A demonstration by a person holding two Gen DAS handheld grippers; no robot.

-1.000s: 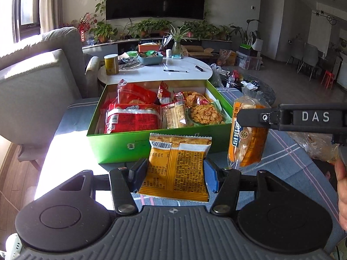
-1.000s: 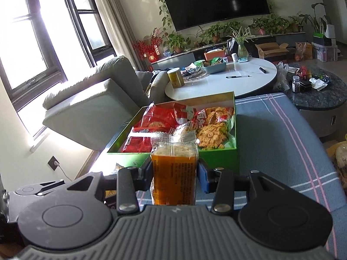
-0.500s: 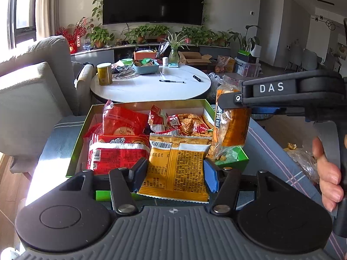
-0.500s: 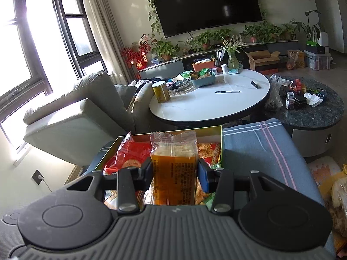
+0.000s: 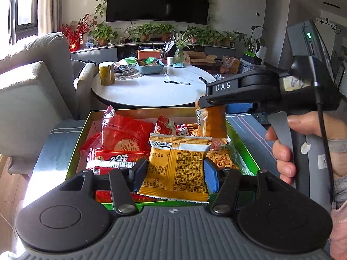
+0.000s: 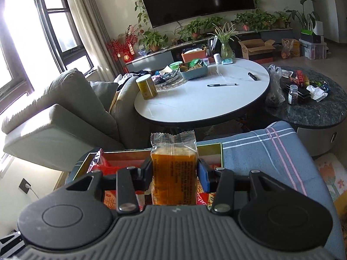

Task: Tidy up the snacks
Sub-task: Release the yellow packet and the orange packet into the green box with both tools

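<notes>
Step in hand: dropping 2 packets into the green box (image 5: pixel 243 149), already part-filled with red bags.

Your right gripper (image 6: pixel 174 174) hung over the box's far right corner, tilted downward. Its jaws were opening; the orange packet (image 6: pixel 174 169) stood upright between them, and whether the pads had let go I could not tell.

Your left gripper (image 5: pixel 175 172) pointed down over the near side, jaws narrow and clamped on the yellow packet (image 5: pixel 176 166).

Next, I'd judge: let the orange one fall clear, then lower and free the yellow.
</notes>
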